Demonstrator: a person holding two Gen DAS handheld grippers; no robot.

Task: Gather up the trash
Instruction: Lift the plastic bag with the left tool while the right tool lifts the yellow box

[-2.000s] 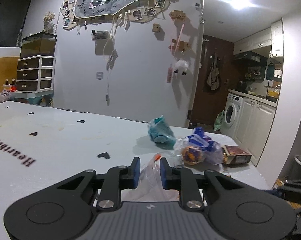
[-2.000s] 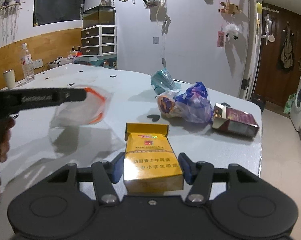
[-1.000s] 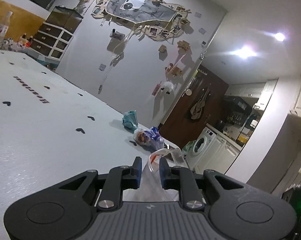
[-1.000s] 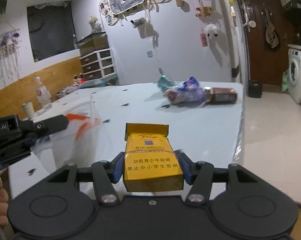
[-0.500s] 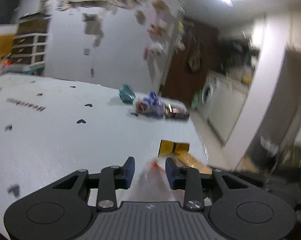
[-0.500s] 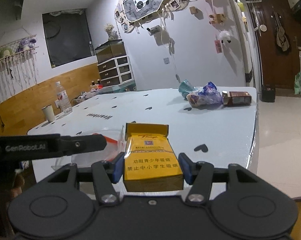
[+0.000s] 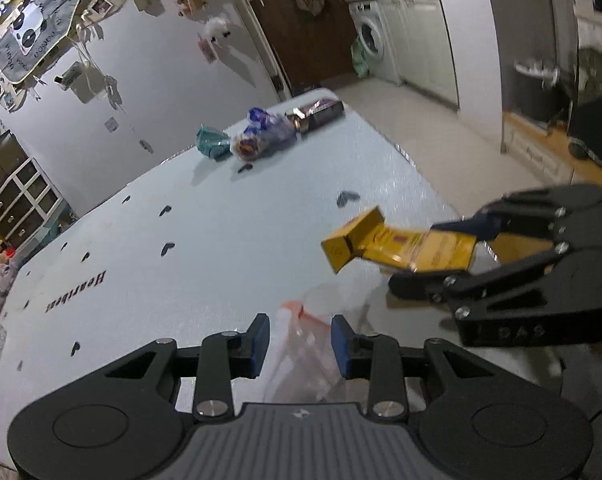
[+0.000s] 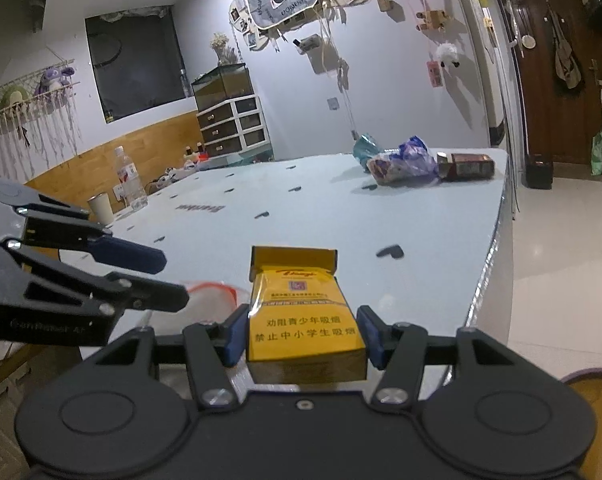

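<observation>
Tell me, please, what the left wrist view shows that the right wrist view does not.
Only the left wrist view shows the right gripper from outside, shut on the yellow pack, and the left gripper open around the clear bag.

Only the right wrist view shows the water bottle and paper cup.

Both show the table, teal wrapper, blue snack bag and dark box.

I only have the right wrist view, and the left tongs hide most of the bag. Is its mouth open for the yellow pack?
Observer: The left wrist view shows the clear bag between the spread pads of the left tongs, its red-rimmed mouth facing forward.
Operator: Is the pack over it?
Observer: Not yet. The yellow pack, held in the right tongs, hangs beyond the mouth and to its right.
</observation>
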